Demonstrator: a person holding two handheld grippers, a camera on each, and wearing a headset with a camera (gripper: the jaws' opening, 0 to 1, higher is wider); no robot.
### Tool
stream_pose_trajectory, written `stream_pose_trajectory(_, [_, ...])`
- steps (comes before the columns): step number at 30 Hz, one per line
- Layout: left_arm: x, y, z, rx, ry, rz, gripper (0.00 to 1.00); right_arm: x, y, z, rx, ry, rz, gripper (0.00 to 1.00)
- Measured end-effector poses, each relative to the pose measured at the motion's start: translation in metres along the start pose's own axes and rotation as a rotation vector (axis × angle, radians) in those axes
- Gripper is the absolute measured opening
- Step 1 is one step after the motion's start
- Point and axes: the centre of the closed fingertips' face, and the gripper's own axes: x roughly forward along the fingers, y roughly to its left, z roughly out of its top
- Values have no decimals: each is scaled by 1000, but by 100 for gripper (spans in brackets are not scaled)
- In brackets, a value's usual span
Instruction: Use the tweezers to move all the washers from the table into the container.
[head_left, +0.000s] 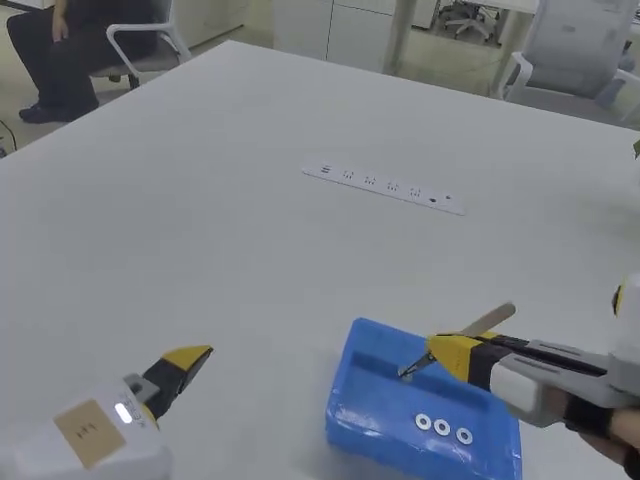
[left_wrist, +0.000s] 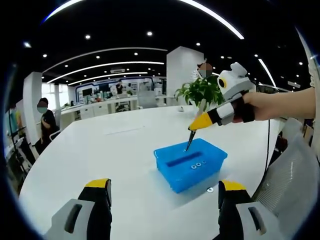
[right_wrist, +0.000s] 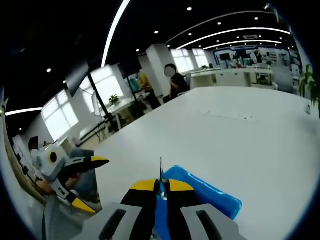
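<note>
Clamped on the tweezers (head_left: 490, 322), the right hand-held gripper (head_left: 443, 352) holds their tips over the container (head_left: 368, 343), likely for a release. Three washers (head_left: 443, 427) lie inside, and seemingly one more washer (left_wrist: 210, 189) sits just beside it. The left hand-held gripper (head_left: 185, 375) idles, jaws apart.

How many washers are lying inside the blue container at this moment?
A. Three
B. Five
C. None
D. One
A: the head view shows three washers in a short row on the floor of the blue container, and the left gripper view shows the same three.
</note>
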Motion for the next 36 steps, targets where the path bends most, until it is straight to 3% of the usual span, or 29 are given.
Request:
stream_pose_trajectory(3, [1, -1, -1, 1, 5, -5, 90, 6, -1, -5, 19, 10, 15, 3])
stream_pose_trajectory(8, [1, -1, -1, 4, 11, -3, 90, 16, -8, -25, -20, 98, -2, 3])
stream_pose_trajectory(10, [1, 0, -1, 1, 8, 1, 90, 19, -10, -29, -13, 110, -4, 3])
stream_pose_trajectory(13, [1, -2, 4, -16, -20, -10, 93, 20, -17, -35, -62, 144, -36, 3])
stream_pose_trajectory(22, [1, -1, 5, -24, -23, -2, 93, 25, -22, -49, -121, 207, -43, 3])
stream_pose_trajectory(29, [1, -1, 7, -29, -34, -5, 93, 27, -20, -54, -219, 239, -41, 3])
stream_pose_trajectory(36, [1, 0, 7, -31, -33, -1, 93, 24, -15, -47, -242, 200, -26, 4])
